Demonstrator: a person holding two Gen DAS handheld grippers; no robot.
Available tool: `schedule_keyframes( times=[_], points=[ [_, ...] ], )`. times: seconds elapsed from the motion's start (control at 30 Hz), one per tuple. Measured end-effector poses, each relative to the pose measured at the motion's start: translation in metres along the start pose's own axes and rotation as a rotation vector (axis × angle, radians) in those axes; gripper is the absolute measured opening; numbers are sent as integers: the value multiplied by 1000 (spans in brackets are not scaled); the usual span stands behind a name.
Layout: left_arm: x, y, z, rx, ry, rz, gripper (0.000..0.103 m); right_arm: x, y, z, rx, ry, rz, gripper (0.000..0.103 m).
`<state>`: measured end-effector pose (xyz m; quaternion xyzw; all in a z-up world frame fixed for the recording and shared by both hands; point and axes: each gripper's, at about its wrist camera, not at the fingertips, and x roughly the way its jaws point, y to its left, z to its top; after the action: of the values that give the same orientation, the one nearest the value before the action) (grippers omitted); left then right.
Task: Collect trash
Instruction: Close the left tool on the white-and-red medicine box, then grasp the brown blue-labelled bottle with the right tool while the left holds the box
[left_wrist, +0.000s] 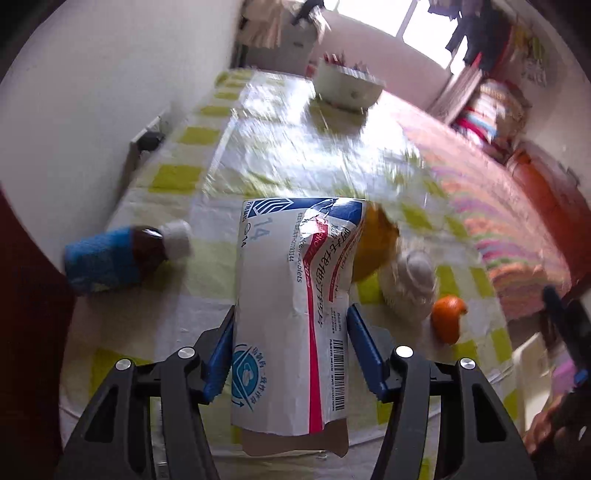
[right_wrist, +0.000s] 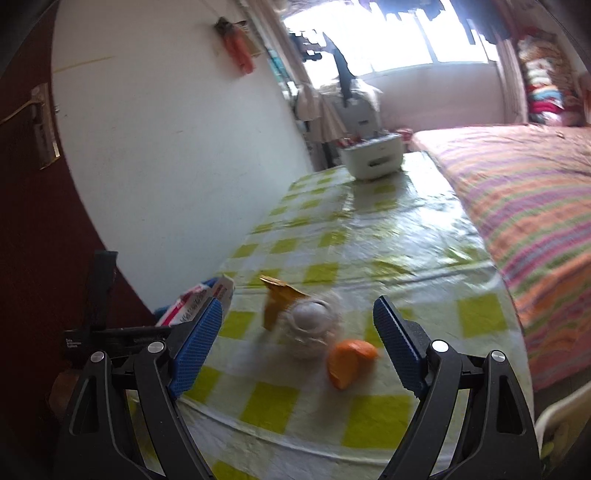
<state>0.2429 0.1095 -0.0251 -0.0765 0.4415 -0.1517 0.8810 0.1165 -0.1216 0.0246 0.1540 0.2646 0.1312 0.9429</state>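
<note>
Left wrist view: your left gripper clamps a flattened white medicine box between its blue pads, raised above the checked tablecloth. A brown bottle lies on its side to the left; an orange peel and a white-capped jar sit to the right.

Right wrist view: your right gripper stands wide, holding nothing. Between its fingers, on the cloth, lie the jar, the peel and a yellow wrapper. A white bin stands at the far end.
</note>
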Motion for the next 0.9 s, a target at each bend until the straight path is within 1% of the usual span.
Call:
schedule_keyframes(
  times=[0.07, 0.1, 0.13, 0.17, 0.2, 0.23, 0.3, 0.33, 0.4, 0.47, 0.53, 0.6, 0.63, 0.7, 0.73, 0.77, 0.8, 0.83, 0.87, 0.9],
  points=[
    [-22, 16, 4, -49, -61, -1, 56, 12, 20, 16, -20, 10, 49, 83],
    [-37, 25, 5, -77, -106, 8, 56, 25, 36, 25, -35, 37, 89, 83],
    [-51, 33, 4, -103, -149, 23, 56, 36, 46, 31, -48, 64, 111, 83],
    [-68, 42, 2, -130, -193, 37, 56, 53, 61, 37, -71, 107, 136, 83],
    [-79, 46, 0, -142, -217, 42, 56, 78, 79, 41, -101, 173, 168, 83],
    [-92, 50, -3, -154, -246, 46, 56, 95, 91, 44, -125, 214, 181, 83],
    [-117, 56, -10, -169, -298, 44, 56, 142, 124, 48, -199, 302, 207, 83],
    [-128, 57, -14, -173, -324, 44, 56, 160, 135, 49, -219, 331, 216, 83],
    [-152, 61, -22, -180, -383, 67, 56, 212, 164, 47, -281, 432, 223, 83],
    [-170, 60, -29, -147, -423, 98, 57, 249, 183, 43, -314, 476, 188, 83],
    [-179, 63, -34, -145, -441, 112, 57, 280, 200, 33, -350, 544, 172, 83],
    [-182, 65, -37, -131, -439, 104, 57, 292, 213, 23, -379, 565, 163, 83],
    [-183, 66, -39, -133, -441, 104, 57, 293, 218, 19, -395, 574, 187, 83],
    [-187, 70, -42, -133, -442, 95, 57, 288, 227, 16, -430, 567, 263, 83],
    [-188, 73, -42, -134, -442, 87, 57, 285, 232, 14, -471, 573, 319, 83],
    [-189, 73, -42, -135, -443, 82, 57, 281, 237, 10, -531, 590, 379, 83],
    [-190, 74, -43, -132, -443, 73, 57, 277, 241, 7, -604, 588, 409, 83],
    [-191, 74, -45, -128, -441, 66, 57, 270, 247, 1, -720, 580, 433, 83],
    [-192, 74, -45, -123, -437, 59, 57, 262, 248, -6, -806, 596, 458, 82],
    [-191, 74, -45, -122, -434, 51, 57, 261, 251, -10, -860, 616, 476, 81]
  ],
)
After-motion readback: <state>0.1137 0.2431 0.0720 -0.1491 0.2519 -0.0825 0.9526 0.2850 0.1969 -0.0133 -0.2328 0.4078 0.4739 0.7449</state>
